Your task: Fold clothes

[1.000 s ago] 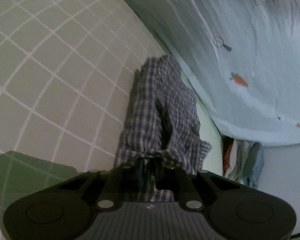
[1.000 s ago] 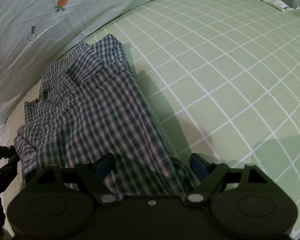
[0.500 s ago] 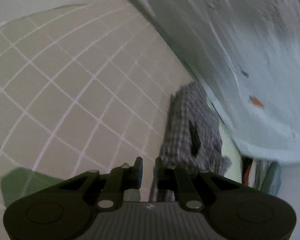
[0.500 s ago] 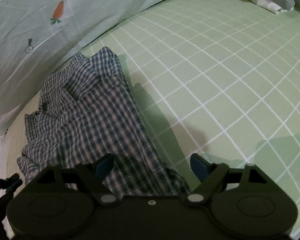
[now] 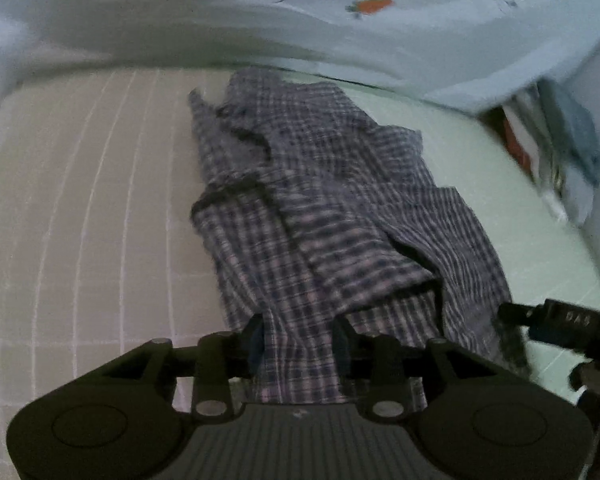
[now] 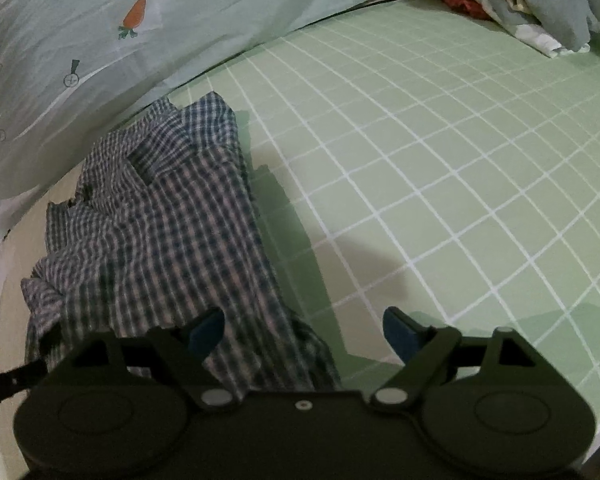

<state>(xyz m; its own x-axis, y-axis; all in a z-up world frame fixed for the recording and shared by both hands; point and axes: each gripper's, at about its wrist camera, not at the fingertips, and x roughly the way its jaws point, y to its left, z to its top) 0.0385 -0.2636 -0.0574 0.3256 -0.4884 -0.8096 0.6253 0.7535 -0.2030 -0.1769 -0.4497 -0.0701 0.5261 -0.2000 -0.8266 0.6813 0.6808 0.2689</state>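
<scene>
A blue and white checked garment [image 5: 320, 208] lies crumpled in a long heap on the green grid bedsheet [image 5: 84, 208], next to the pale blue quilt. It also shows in the right wrist view [image 6: 160, 240]. My left gripper [image 5: 298, 340] is open, its fingers either side of the garment's near end. My right gripper [image 6: 304, 330] is wide open over the garment's near right edge, its left finger above cloth and its right finger above bare sheet [image 6: 440, 184]. The right gripper's tip [image 5: 556, 320] shows at the right of the left wrist view.
A pale blue quilt with carrot prints [image 6: 100, 40] lies along the far side of the bed. A pile of folded clothes [image 6: 520, 4] sits at the far right corner, also in the left wrist view [image 5: 556, 152].
My left gripper let go of the garment, swung round and opened, now straddling the garment's near end. My right gripper stayed open and shifted slightly.
</scene>
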